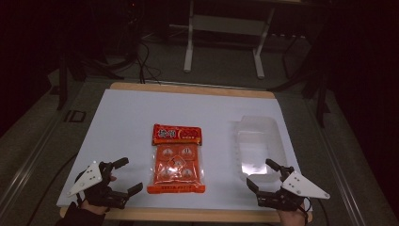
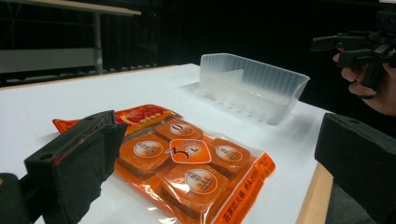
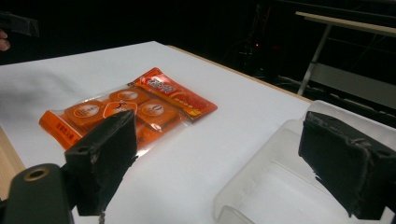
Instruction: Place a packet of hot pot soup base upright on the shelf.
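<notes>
I see a dim room around the rig, with a grey floor, dark cables trailing across it and a white-legged stand (image 1: 223, 40) at the far side. The tabletop (image 1: 141, 122) is a wooden board under a white sheet, the wood showing as a thin rim along the far and near edges.

On the right half sits a clear plastic container (image 1: 259, 143), open side up, translucent, with an inner divider that I make out from the left gripper view.

At the middle lies an orange snack pack (image 1: 177, 158), flat on the sheet, its red header band at the far end. The header carries large characters that I cannot read at this sharpness. Through the clear window I count four round-labelled orange pieces and a central badge with what looks like a large "3". A strip of small print runs along the near edge, too blurred for me to read.

My left gripper (image 1: 128, 175) hovers at the near left corner, jaws spread wide, nothing between them, just left of the pack. My right gripper (image 1: 265, 173) hangs at the near right, jaws likewise released and empty, right at the container's near end.
</notes>
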